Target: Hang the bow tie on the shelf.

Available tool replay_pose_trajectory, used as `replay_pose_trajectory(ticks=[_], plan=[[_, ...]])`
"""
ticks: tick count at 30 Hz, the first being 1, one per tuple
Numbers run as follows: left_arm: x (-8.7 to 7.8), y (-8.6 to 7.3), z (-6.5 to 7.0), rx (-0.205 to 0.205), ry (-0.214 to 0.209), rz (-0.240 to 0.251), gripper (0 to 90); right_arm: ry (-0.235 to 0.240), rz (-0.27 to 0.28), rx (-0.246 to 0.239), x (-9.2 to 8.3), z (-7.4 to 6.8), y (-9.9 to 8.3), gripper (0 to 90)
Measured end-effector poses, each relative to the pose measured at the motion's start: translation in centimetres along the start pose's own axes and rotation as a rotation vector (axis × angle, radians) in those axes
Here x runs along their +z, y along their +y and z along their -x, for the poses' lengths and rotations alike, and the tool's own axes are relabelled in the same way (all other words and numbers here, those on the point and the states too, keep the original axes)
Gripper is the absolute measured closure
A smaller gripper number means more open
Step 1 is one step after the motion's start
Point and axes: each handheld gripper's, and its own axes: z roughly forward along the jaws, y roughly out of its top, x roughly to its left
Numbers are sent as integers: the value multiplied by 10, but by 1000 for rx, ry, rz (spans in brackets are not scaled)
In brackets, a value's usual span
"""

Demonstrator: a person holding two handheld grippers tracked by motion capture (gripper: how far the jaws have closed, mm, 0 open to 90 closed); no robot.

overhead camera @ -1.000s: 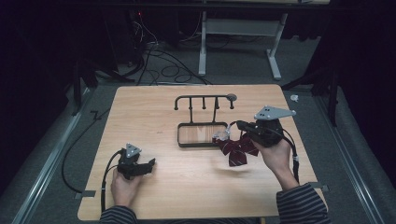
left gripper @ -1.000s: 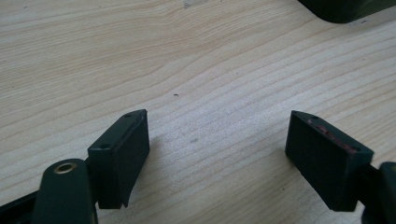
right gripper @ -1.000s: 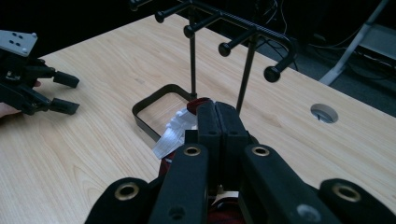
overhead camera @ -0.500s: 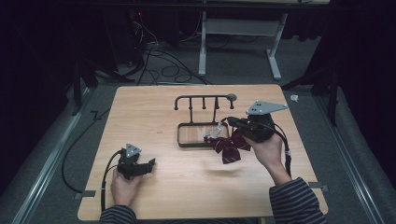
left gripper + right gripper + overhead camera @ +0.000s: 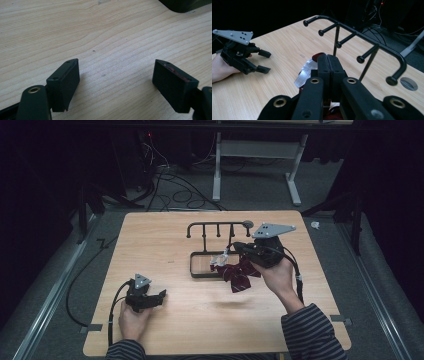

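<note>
On the left of the pale wooden worktop [image 5: 165, 245], the left hand-held gripper [image 5: 156, 298] rests low on the wood in the person's left hand [image 5: 131, 320]. Its two black jaws stand wide apart, with bare wood grain and nothing else between them in the left gripper view.

Towards the middle stands a black metal hook rack [image 5: 216, 227]: a top rail with knob-tipped pegs on thin posts, rising from a rectangular black wire base [image 5: 196, 270].

Just right of that base, lifted off the wood, hangs a dark red bow tie of striped fabric [image 5: 239, 274] with a clear plastic clip [image 5: 219, 259] at its neck end. The right hand-held gripper [image 5: 231, 251], carried by the right hand [image 5: 276, 276], is fully closed on that end; in the right gripper view the jaws meet flat, with the clear clip [image 5: 305, 72] showing beside them and red cloth below.

The bow tie looks light and limp, so it will likely droop and swing from any single pinch. The stiff clip or the knot is probably the surest place to hold it, since the loose loops would slide and fold. The clear plastic may be brittle, so a gentle squeeze seems wise.
</note>
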Motion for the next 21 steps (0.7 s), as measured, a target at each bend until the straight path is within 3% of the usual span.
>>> replay_pose_trajectory(ticks=[21], plan=[[0,0,0,0,0,0,224,12,-25,6,33,5,14,900]])
